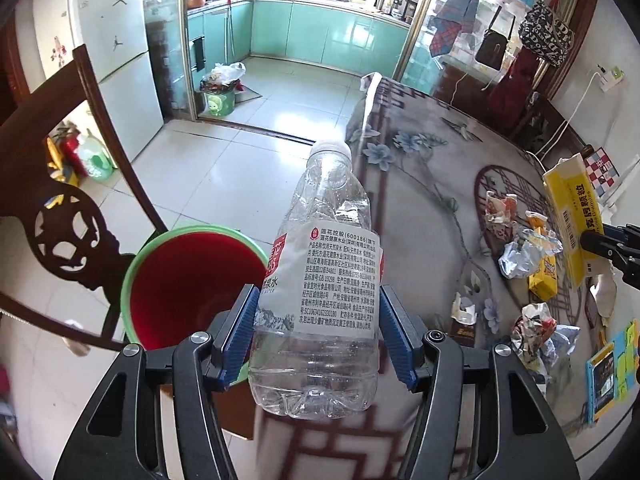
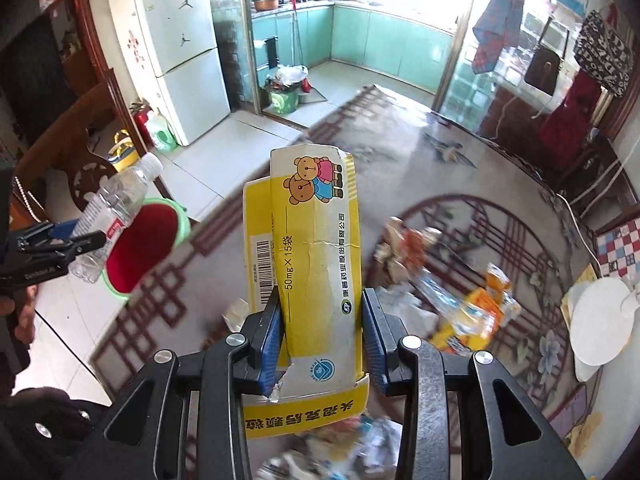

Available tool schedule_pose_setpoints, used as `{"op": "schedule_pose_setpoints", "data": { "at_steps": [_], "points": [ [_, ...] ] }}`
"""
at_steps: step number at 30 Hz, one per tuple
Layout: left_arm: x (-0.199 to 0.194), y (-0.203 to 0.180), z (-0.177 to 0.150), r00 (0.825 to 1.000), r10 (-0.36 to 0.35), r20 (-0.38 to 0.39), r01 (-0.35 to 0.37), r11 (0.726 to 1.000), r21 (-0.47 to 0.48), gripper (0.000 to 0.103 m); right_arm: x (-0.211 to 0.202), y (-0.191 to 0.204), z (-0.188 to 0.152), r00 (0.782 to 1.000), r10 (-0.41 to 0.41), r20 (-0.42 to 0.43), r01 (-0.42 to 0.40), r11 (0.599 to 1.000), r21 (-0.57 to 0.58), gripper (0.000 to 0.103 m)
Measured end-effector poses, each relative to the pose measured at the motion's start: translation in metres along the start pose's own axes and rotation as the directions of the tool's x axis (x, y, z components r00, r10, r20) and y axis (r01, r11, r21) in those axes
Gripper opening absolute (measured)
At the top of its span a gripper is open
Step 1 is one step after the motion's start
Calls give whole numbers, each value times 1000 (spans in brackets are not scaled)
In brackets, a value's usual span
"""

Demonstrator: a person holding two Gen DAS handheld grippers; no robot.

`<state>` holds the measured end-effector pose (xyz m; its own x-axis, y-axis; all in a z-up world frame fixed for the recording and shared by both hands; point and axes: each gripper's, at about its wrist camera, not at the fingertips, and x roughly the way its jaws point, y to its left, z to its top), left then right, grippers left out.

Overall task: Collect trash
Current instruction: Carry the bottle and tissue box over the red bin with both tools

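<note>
My left gripper (image 1: 316, 300) is shut on a clear, empty water bottle (image 1: 320, 272) with a white label, cap pointing away. The bottle hangs over the table's left edge, next to a bin with a green rim (image 1: 132, 276) and a red inside standing below. My right gripper (image 2: 320, 300) is shut on a torn yellow medicine box (image 2: 316, 240) with cartoon bears, lifted above the table. In the right wrist view the left gripper (image 2: 80, 236) holds the bottle (image 2: 116, 208) beside the bin (image 2: 182, 220). The box (image 1: 568, 208) also shows at the left wrist view's right edge.
Crumpled wrappers and small cartons (image 1: 528, 256) lie scattered on the floral tablecloth (image 1: 420, 200), blurred in the right wrist view (image 2: 460, 304). A carved dark wooden chair (image 1: 60, 232) stands behind the bin. A white round fan (image 2: 600, 320) lies at the table's right.
</note>
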<state>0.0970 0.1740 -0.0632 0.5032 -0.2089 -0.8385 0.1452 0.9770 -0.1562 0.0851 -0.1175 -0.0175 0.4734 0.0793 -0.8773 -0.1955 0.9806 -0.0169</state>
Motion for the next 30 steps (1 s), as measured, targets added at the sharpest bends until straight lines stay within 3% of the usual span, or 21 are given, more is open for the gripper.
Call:
{"op": "schedule_pose_setpoints", "data": {
  "at_steps": [8, 16, 30],
  "points": [
    [12, 66, 1, 999, 42, -29, -44, 997, -70, 58, 34, 85, 40, 996, 92, -7, -92, 996, -19, 35],
    [26, 117, -8, 992, 99, -83, -109, 986, -128, 59, 96, 161, 62, 971, 226, -80, -228, 974, -14, 35],
    [45, 151, -14, 983, 119, -143, -142, 975, -169, 56, 172, 233, 60, 927, 326, -188, -322, 945, 49, 36]
  ]
}}
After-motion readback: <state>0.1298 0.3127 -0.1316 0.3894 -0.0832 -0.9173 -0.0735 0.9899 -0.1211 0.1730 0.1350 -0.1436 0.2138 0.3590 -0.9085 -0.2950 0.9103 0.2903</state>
